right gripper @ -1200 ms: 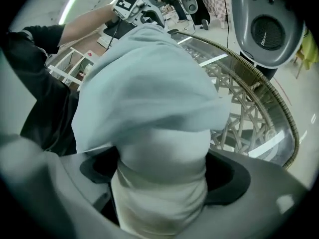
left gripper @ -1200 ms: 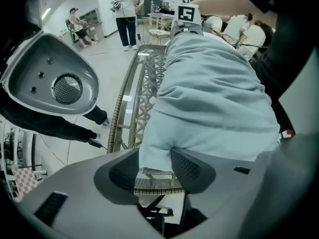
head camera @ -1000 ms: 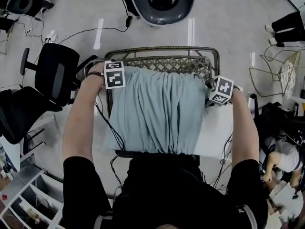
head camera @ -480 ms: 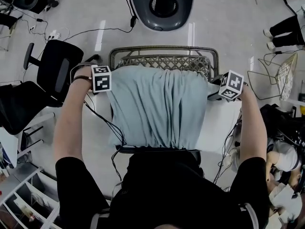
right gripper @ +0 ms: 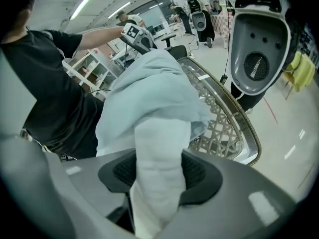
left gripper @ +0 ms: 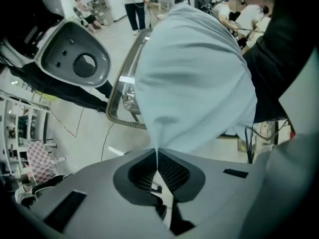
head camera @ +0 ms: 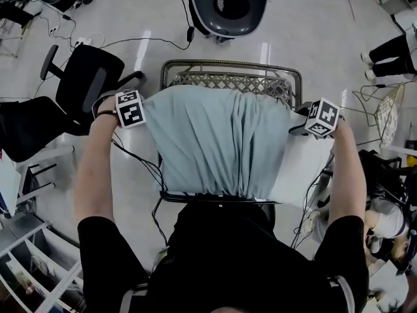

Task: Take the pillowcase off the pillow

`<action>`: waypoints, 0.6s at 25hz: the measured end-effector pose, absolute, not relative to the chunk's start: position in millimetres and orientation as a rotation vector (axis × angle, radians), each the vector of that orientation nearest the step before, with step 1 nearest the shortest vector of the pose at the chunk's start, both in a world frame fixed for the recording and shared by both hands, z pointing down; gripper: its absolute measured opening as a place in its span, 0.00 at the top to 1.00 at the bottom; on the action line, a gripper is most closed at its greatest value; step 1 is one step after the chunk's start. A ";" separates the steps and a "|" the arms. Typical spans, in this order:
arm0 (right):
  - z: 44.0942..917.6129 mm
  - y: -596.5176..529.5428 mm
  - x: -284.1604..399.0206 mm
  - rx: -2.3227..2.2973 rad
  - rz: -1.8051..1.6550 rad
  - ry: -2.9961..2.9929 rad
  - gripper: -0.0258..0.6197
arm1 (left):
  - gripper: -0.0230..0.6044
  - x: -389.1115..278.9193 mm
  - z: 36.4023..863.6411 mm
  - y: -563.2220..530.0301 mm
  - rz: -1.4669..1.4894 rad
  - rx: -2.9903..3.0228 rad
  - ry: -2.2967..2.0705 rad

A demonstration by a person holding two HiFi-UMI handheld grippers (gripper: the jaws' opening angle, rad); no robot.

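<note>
**Pillow lies across wicker chair, both grippers clamped**

Pale blue pillowcase (head camera: 215,142) lies on the wicker chair (head camera: 228,82) seat, long axis left-right. The white pillow (head camera: 303,165) sticks out of its right end. Chair's lattice back is just behind the far edge. Black office chair (head camera: 81,87) far left, dark round machine (head camera: 228,5) beyond, cables (head camera: 140,165) near left. Left gripper (left gripper: 157,152) jaws are together, pinching pillowcase fabric. Right gripper (right gripper: 158,163) jaws have just been closing and stand part-open, clamped on the white pillow corner.

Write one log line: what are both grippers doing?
left gripper: shut on pillowcase | right gripper: jaws just closed further on pillow | pillow: on wicker chair | pillowcase: not yet off
</note>
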State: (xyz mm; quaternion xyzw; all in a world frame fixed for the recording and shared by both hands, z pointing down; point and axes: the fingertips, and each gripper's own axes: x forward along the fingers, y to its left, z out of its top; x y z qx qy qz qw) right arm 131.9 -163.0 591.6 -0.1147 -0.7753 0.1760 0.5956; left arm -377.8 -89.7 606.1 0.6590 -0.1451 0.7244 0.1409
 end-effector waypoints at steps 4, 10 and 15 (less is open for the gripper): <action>582.7 -159.1 124.8 -0.268 0.321 -1.805 0.60 | 0.77 -333.3 591.4 -118.6 1.963 2.079 -0.554; 555.6 -149.4 112.9 -0.275 0.233 -1.841 0.60 | 0.68 -265.6 568.0 -153.1 1.949 2.307 -0.425; 544.5 -145.2 111.6 -0.270 0.192 -1.841 0.60 | 0.68 -224.5 538.8 -147.8 2.027 2.350 -0.140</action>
